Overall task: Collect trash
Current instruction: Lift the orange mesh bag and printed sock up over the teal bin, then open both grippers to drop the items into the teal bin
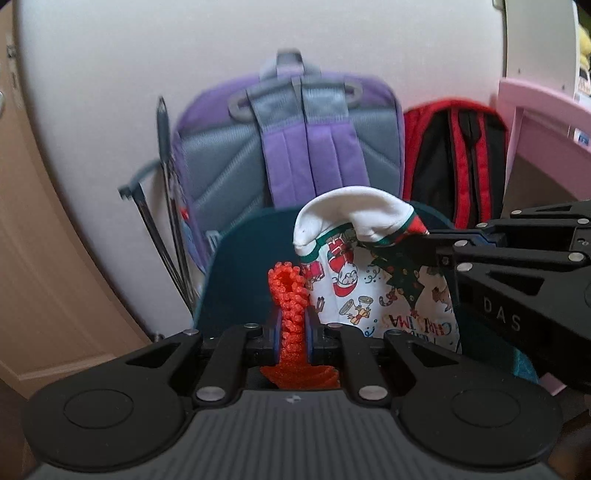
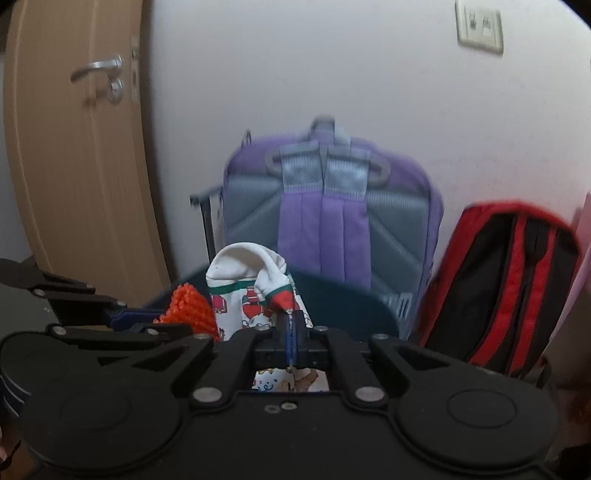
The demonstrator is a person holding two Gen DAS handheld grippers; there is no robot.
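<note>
White wall (image 2: 332, 74), wooden door (image 2: 74, 166) left, wall socket (image 2: 479, 27), pink furniture (image 1: 535, 110) right.

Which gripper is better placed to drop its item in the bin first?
Roughly even. The left gripper, shut on the orange piece, and the right gripper, shut on the Christmas-print bag, both face the dark bin.

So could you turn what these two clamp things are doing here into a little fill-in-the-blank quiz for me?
1. The left gripper is shut on a bumpy ____ piece.
2. The right gripper pinches a white Christmas-print ____.
3. Both hang above a dark teal ____.
4. Against the wall, next to the red-and-black backpack, stands a ____ backpack.

Missing words: orange; bag; bin; purple
</note>
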